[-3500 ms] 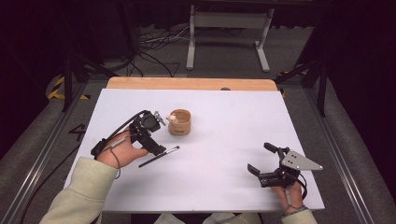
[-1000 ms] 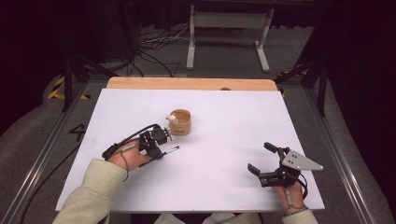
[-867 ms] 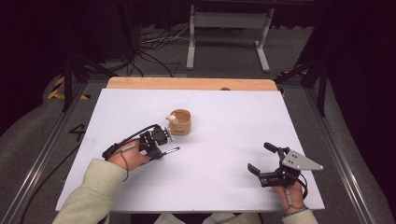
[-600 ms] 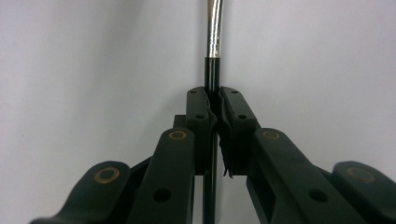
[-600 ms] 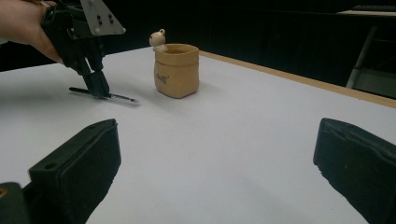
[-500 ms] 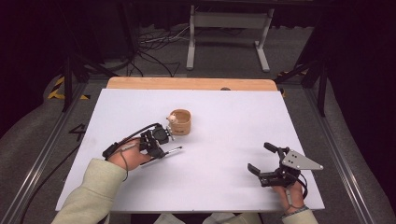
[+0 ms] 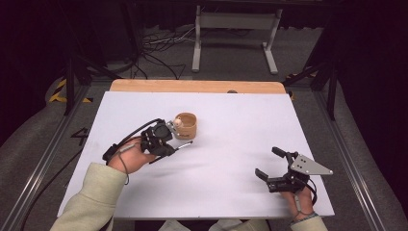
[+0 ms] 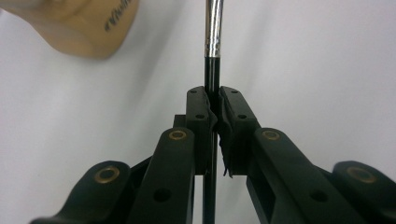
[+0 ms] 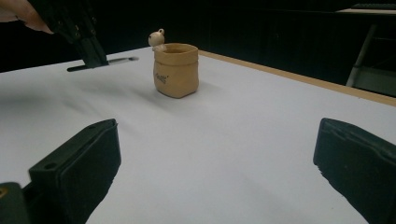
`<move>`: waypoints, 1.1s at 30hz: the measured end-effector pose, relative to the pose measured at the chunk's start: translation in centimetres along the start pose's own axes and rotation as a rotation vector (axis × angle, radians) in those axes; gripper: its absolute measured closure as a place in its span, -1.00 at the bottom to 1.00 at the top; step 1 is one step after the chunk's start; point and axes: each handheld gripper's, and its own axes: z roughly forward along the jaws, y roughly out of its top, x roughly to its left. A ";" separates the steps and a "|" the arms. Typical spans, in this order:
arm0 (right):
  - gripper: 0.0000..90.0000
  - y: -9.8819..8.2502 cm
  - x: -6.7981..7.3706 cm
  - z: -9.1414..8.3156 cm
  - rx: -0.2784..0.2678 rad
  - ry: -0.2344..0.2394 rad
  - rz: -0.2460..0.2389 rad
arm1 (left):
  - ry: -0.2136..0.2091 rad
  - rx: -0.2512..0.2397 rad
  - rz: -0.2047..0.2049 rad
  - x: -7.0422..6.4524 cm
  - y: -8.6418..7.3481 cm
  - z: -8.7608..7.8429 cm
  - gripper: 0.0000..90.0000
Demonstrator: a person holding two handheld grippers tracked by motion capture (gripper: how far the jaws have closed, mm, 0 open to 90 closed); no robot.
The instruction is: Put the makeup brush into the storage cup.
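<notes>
**Brush Off the Table, Pot Within Reach**

We start at the left gripper (image 8: 212, 109), whose two black jaws are pinched hard on the dark handle of a thin brush (image 8: 213, 28), the silver ferrule running up and away from the pads. In the high view the same left gripper (image 7: 169, 144) hangs above the white table (image 7: 240, 125), with the brush (image 7: 184, 144) sticking out level toward the right, its tip just in front of the small tan pot (image 7: 185, 125). A few seconds ago the brush lay flat on the table under the open jaws; a second ago the jaws had closed on it low over the surface; now the hand has come up and the brush rides clear of the table, its shadow visible beneath it in the right gripper view (where the brush (image 9: 100, 62) shows as a dark bar to the left of the pot (image 9: 176, 70)).

We read that as the pickup done and the carry begun: the pot, with a little bear figure (image 9: 156, 38) on its rim, stands just beside the gripper and looks like the place the brush is bound for. To drop it in, the brush would have to be tipped upright first.

The right gripper (image 7: 275, 168) rests near the table's front right edge, jaws wide apart and empty, well apart from the action.
</notes>
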 end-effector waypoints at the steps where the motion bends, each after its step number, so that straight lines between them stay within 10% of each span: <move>1: -0.98 0.0 0.0 0.0 0.001 0.000 -0.001 | 0.001 -0.012 0.002 0.0 0.0 -0.2 0.85; 16: -1.00 0.0 -0.1 -0.1 -0.006 0.013 0.003 | 0.001 -0.243 -0.012 0.1 0.2 -3.0 0.86; 33: -1.00 -0.1 -0.1 -0.1 -0.011 0.019 0.008 | 0.029 -0.498 -0.118 0.7 -0.4 -4.4 0.86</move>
